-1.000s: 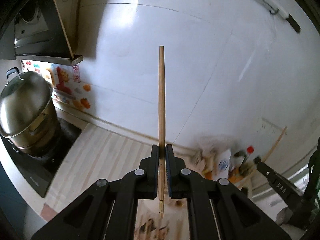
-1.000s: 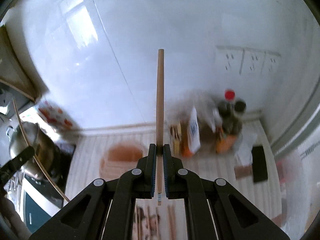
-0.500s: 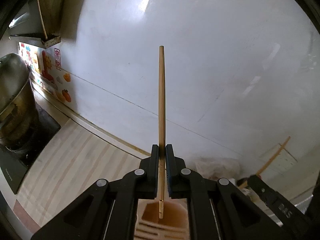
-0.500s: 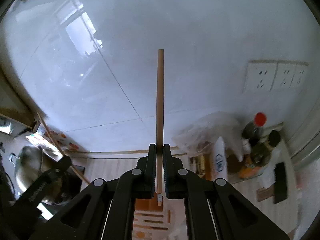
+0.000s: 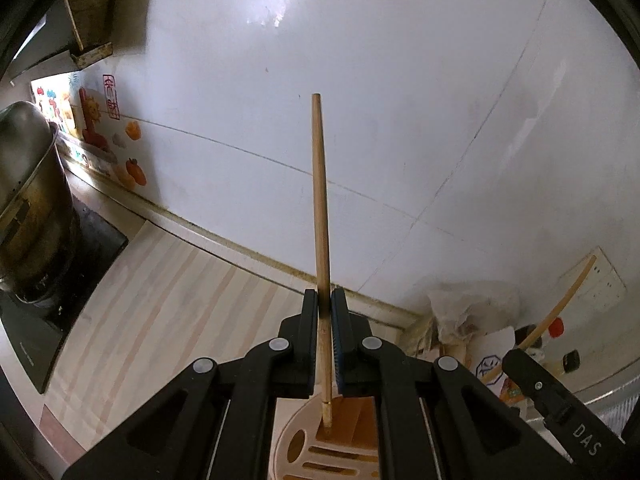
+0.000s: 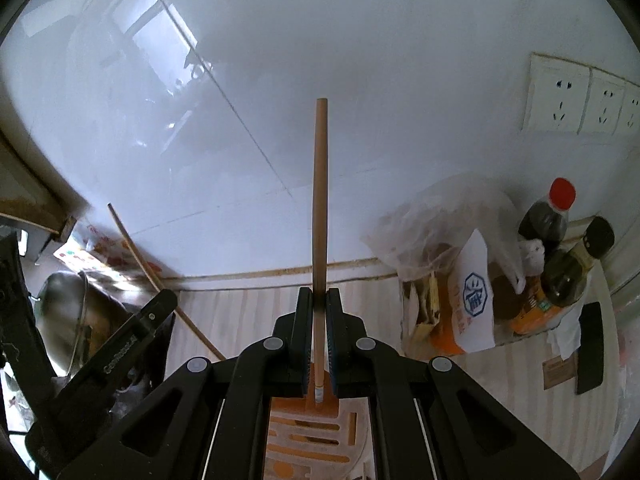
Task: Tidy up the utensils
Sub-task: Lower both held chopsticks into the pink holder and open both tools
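My left gripper (image 5: 324, 298) is shut on a wooden chopstick (image 5: 321, 208) that stands upright, its lower end just above an orange slotted utensil holder (image 5: 344, 436). My right gripper (image 6: 319, 294) is shut on a second wooden chopstick (image 6: 320, 200), also upright, its lower end over the same holder (image 6: 312, 436). The right gripper shows at the lower right of the left wrist view (image 5: 552, 396) with its chopstick (image 5: 560, 308). The left gripper shows at the left of the right wrist view (image 6: 120, 348) with its chopstick (image 6: 160, 280).
A steel pot (image 5: 28, 200) sits on a black cooktop (image 5: 60, 308) at the left. Bags and sauce bottles (image 6: 552, 232) crowd the right corner of the striped counter (image 5: 172, 304). A white tiled wall (image 6: 360, 80) with sockets (image 6: 576, 96) stands behind.
Both grippers have tilted up and come closer to the wall and over the orange holder, each still holding its chopstick. The two grippers now sit closer together.
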Available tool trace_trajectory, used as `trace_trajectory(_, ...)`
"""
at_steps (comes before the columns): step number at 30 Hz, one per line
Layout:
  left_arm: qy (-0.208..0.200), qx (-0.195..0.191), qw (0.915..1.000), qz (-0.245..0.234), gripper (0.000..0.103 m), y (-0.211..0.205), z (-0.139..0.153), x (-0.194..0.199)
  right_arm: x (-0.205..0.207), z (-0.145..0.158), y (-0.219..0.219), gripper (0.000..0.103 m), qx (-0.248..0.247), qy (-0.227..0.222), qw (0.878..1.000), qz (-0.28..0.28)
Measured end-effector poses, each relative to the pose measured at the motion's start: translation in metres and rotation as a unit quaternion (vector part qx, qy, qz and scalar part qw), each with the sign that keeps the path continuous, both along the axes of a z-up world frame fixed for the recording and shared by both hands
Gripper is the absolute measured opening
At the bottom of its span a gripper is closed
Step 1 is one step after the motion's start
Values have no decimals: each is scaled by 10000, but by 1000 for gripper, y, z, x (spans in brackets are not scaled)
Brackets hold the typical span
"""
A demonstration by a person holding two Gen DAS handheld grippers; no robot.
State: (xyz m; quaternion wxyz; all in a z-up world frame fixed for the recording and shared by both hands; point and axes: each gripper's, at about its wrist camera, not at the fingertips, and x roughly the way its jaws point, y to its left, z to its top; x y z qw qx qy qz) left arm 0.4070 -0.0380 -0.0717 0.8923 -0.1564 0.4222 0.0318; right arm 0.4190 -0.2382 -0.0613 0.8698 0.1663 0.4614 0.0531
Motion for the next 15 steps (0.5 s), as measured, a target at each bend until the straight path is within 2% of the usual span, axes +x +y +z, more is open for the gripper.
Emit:
trace_trajectory(10,236,67,9990,-386,5,-3,-9,-6,-5,-20,5,7,46,277,9996,100)
trace_trajectory(15,370,-32,9975,-606,5,-5,-12,-4,-4,-25,11,7,50,408,9990,187)
